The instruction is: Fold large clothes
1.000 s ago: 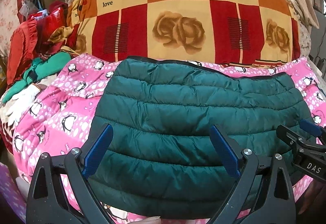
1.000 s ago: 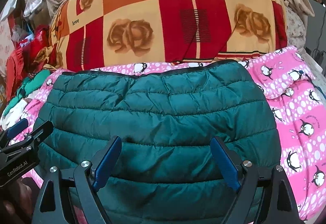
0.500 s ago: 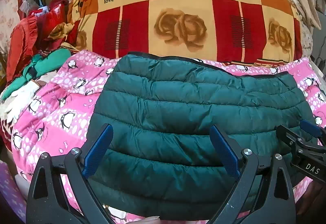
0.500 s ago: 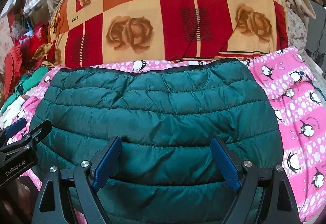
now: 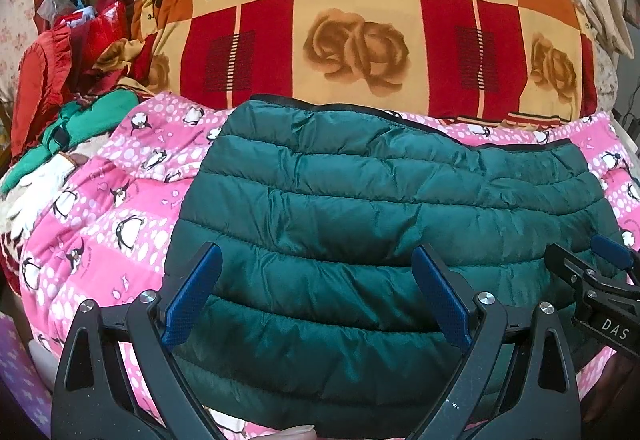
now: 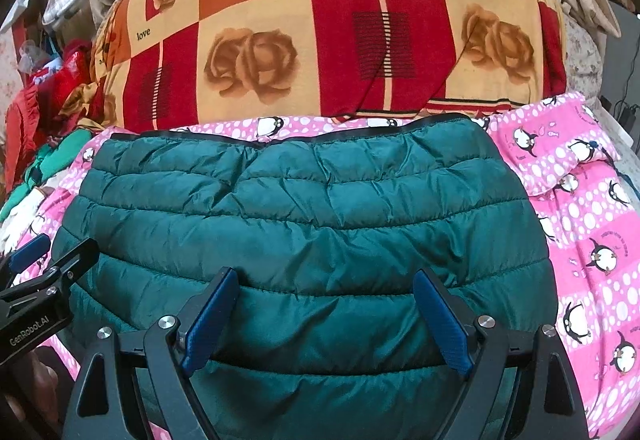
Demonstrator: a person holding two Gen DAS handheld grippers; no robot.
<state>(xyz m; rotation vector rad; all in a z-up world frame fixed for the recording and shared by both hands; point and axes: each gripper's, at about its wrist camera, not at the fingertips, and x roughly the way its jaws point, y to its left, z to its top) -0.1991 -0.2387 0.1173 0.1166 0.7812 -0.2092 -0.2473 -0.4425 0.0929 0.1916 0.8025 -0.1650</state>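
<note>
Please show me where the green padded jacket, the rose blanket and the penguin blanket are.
green padded jacket [image 6: 304,224], right wrist view, middle quilted panel.
rose blanket [image 5: 356,52], left wrist view, central rose print.
penguin blanket [image 6: 592,252], right wrist view, right side.

Folded dark-green quilted puffer jacket [image 6: 304,240] lies mid pink penguin-print bedspread [image 6: 592,224], w/ big red-orange rose-check quilt roll [image 6: 320,40] behind, along bedspread's far edge. Heap of red & green clothes [image 5: 60,100] at its far-left corner.

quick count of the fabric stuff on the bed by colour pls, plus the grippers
Green quilted jacket: 1
Pink penguin blanket: 1
Red, orange and cream rose quilt: 1
Grippers, both with jaws open: 2, left gripper and right gripper
Total: 5
The heap of red and green clothes at the left edge is too jumbled to count.
</note>
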